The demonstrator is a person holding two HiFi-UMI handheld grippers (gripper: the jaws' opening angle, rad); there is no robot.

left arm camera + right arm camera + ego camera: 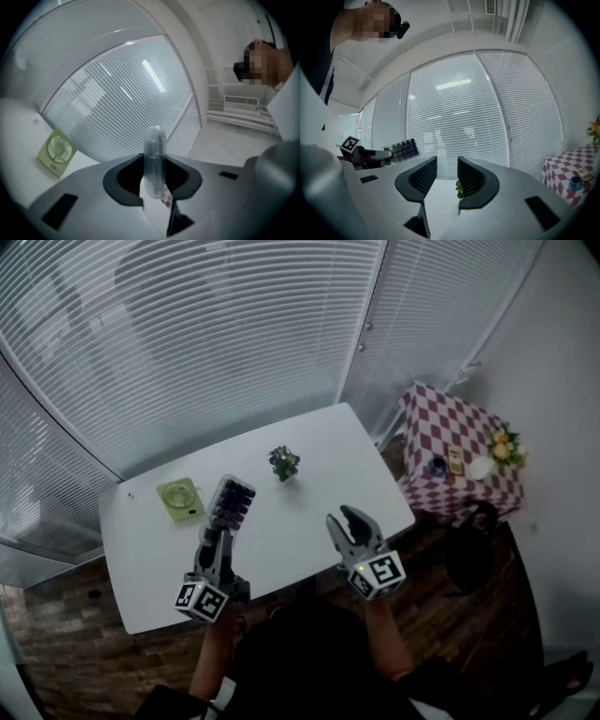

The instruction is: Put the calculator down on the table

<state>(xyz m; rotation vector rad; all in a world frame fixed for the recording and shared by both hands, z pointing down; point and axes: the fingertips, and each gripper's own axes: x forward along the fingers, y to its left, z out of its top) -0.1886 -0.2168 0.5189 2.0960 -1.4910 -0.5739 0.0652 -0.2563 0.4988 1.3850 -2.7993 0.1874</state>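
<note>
My right gripper [446,168]: jaws apart, nothing between the ribbed pads [425,176], only bare white table [440,204] showing through the gap. A sprig of green plant [459,189] peeks out just beside the jaw on the view's right. At the view's far left, my left gripper [386,155] holds the calculator [404,149] by one end, dark keys showing. Closed blinds [454,117] fill the background. A checked tablecloth [567,183] sits at the right edge.

It looked like an office: white slatted blinds [187,334] covered the glazed walls behind a plain white rectangular desk [314,437], which bore a small square green desk fan [180,499] and a tiny potted plant [284,463], over a brown wood-patterned floor [56,652]
</note>
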